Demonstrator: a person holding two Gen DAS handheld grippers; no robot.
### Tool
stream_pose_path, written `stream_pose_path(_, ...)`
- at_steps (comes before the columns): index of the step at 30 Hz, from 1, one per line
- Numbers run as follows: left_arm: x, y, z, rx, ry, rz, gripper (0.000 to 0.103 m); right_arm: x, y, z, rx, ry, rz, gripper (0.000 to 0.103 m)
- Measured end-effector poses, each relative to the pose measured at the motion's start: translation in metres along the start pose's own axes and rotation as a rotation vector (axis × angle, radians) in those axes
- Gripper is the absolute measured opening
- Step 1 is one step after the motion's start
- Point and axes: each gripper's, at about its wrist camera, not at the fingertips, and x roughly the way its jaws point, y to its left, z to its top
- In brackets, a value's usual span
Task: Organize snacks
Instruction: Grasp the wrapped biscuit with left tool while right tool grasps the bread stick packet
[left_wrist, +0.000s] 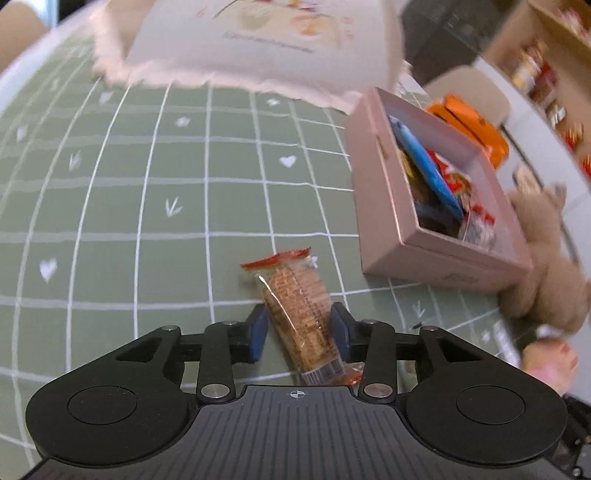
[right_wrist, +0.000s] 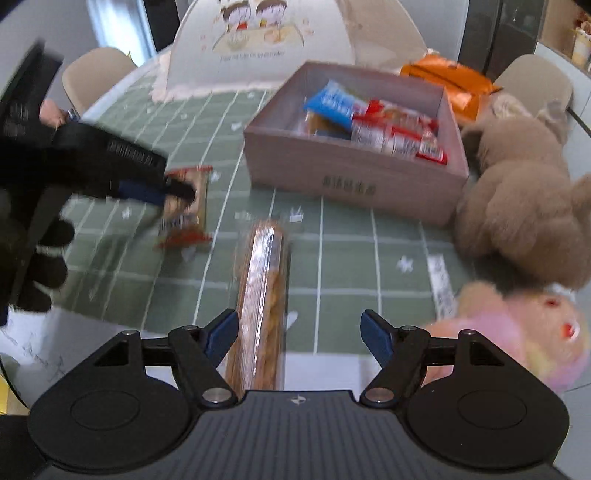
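Both of your tools are spread, each with a cracker pack between its fingers.

Your left tool (left_wrist: 299, 334) stands part open around the clear-wrapped cracker pack with red crimped ends (left_wrist: 301, 319); the right blue pad looks to sit just beside the wrapper, the left pad stands apart, and the pack lies on the green grid-patterned worktop (left_wrist: 147, 221). Your right tool (right_wrist: 299, 338) is spread wider; the long clear sleeve of round golden crackers (right_wrist: 262, 295) lies just beside its left pad, well apart from the right one. The open pinkish cardboard box of mixed snacks (right_wrist: 351, 170) sits at twelve to one o'clock from that tool, and a brown plush toy (right_wrist: 524, 206) at two o'clock.
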Motion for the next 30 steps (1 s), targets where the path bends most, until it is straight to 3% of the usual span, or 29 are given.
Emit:
stream_pose_path(3,-0.008,-0.011,-0.007,0.127,-0.014,0.065,0.045,0.005,0.006,-0.004,0.012,0.014,0.022,0.075)
stream_pose_path(7,-0.018,-0.004,-0.017,0.210,0.011,0.124,0.044,0.014,0.007,-0.003,0.013,0.025,0.024,0.076)
stream_pose_path(10,-0.027,0.013,-0.021,0.146,0.046,0.074,0.039,0.026,0.003,-0.003,0.057,0.041,0.041,0.079)
stream_pose_path(12,-0.032,0.021,-0.019,0.065,0.032,0.000,0.039,0.027,-0.002,-0.004,0.092,0.026,0.033,0.086)
stream_pose_path(15,-0.031,0.019,-0.009,-0.010,0.009,-0.046,0.039,0.028,-0.003,-0.005,0.114,0.007,0.026,0.091)
stream_pose_path(17,-0.022,0.013,-0.002,-0.051,0.011,-0.039,0.039,0.029,-0.001,-0.006,0.099,0.010,0.026,0.094)
stream_pose_path(19,-0.010,0.004,0.004,-0.047,0.011,0.016,0.039,0.031,0.002,-0.007,0.074,0.012,0.009,0.097)
stream_pose_path(23,0.007,-0.013,0.007,-0.006,0.014,0.068,0.044,0.035,0.012,-0.015,-0.005,0.014,-0.052,0.103)
stream_pose_path(30,0.012,-0.036,-0.010,0.205,0.047,0.082,0.041,0.031,0.010,-0.022,-0.002,-0.031,-0.051,0.103)
